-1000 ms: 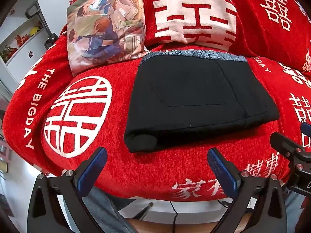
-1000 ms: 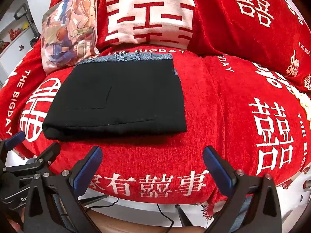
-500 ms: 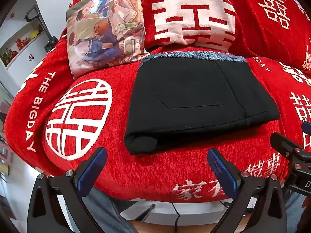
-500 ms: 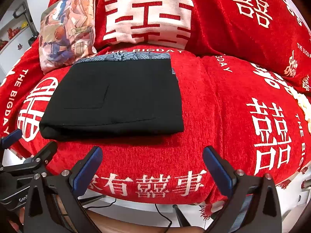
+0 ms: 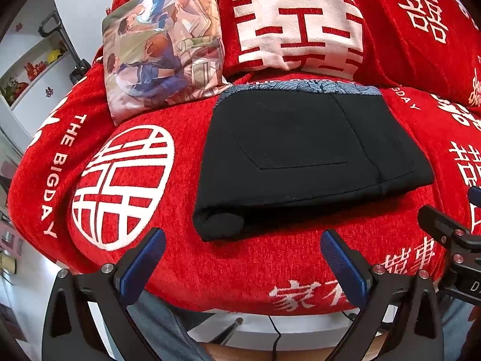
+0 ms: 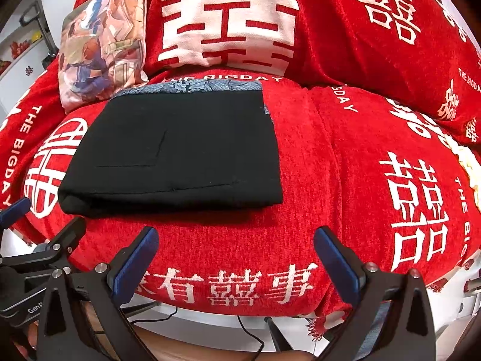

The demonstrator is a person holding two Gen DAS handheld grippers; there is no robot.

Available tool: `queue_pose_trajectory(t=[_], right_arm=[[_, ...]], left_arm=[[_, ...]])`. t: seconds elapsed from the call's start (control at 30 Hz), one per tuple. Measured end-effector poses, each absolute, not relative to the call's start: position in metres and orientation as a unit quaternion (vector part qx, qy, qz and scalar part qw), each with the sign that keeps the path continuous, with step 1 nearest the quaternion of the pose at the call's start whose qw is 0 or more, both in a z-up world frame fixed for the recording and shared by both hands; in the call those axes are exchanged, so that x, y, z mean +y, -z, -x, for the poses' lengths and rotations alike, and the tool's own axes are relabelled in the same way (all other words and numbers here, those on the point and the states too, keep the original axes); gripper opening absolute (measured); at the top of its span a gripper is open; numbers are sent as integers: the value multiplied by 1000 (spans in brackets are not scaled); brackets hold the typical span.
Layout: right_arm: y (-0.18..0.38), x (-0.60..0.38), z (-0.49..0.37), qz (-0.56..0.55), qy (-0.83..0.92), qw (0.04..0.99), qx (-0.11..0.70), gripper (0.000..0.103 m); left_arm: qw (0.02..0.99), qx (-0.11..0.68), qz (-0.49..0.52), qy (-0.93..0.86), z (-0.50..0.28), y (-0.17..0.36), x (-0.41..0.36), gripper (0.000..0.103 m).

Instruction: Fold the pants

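Black pants (image 5: 303, 156) lie folded into a flat rectangle on the red sofa seat (image 5: 234, 267), with a blue patterned strip at their far edge. They also show in the right wrist view (image 6: 180, 150). My left gripper (image 5: 240, 258) is open and empty, hanging over the seat's front edge just short of the pants' near fold. My right gripper (image 6: 234, 255) is open and empty, in front of the pants' near right corner. Each gripper shows at the edge of the other's view.
A printed cushion (image 5: 162, 42) leans against the red backrest (image 5: 300, 21) behind the pants' left side. White shelves (image 5: 27, 72) stand far left. The floor and a cable (image 5: 275, 334) show below the seat's front edge.
Both views have shifted slightly, so the pants sit a little lower and nearer in the frames. The pants have not changed shape. Both grippers stay open.
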State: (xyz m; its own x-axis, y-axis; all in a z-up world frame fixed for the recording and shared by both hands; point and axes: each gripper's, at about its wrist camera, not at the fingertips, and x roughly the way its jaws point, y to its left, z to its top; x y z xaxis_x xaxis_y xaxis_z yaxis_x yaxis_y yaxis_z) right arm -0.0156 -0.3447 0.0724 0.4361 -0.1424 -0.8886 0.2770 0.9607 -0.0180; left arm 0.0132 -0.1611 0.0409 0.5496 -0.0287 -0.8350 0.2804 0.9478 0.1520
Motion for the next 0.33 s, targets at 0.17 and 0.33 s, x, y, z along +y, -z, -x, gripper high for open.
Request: queue_pose_trajectory(t=[0.17, 0.33], right_arm=[[-73, -346, 16, -66, 126, 844, 516, 103], [-73, -345, 15, -66, 126, 844, 517, 103]], left_arm=[[872, 464, -129, 91, -14, -42, -160, 103], [873, 461, -127, 95, -14, -43, -161, 103]])
